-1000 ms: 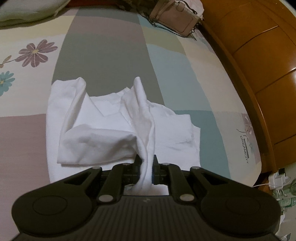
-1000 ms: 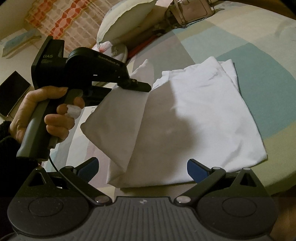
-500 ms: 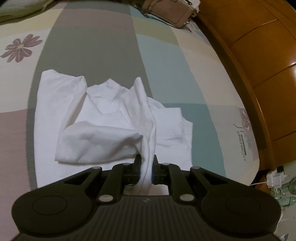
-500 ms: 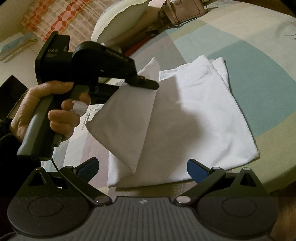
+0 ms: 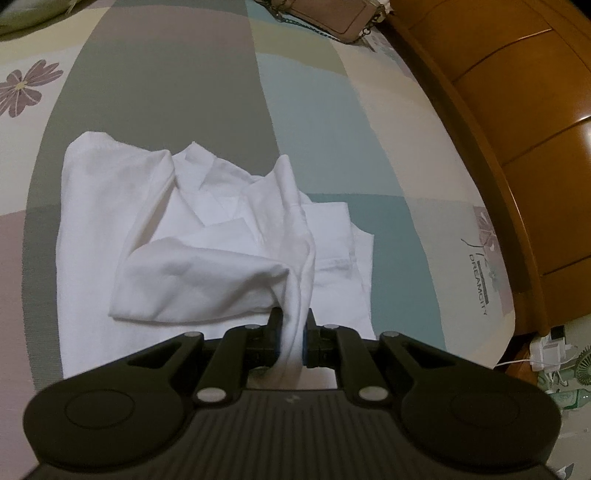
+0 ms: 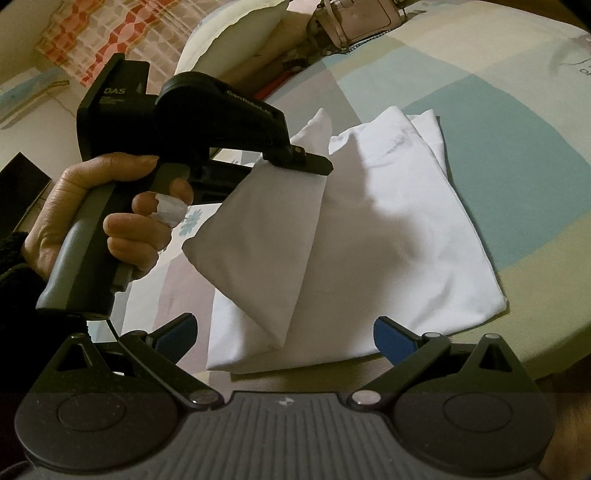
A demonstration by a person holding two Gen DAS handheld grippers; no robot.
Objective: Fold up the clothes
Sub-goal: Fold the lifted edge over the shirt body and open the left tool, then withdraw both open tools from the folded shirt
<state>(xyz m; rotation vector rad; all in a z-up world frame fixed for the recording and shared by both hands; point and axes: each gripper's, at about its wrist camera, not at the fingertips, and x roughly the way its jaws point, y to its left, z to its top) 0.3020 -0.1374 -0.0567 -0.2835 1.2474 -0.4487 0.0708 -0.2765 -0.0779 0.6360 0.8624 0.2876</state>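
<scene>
A white shirt (image 5: pixel 207 236) lies partly folded on the patchwork bedspread (image 5: pixel 166 92). My left gripper (image 5: pixel 291 332) is shut on a bunched part of the shirt and holds it raised above the rest. In the right wrist view the left gripper (image 6: pixel 314 164) hangs a flap of the shirt (image 6: pixel 388 221) over the flat part. My right gripper (image 6: pixel 284 332) is open and empty, low at the shirt's near edge.
A pink handbag (image 5: pixel 332 18) lies at the far end of the bed, also in the right wrist view (image 6: pixel 362 18). A wooden bed frame (image 5: pixel 517 110) runs along the right. A white pillow (image 6: pixel 236 37) sits behind the left gripper.
My left gripper has carried the pinched flap further across the shirt, toward the bed's far right. My right gripper has stayed open in the same place.
</scene>
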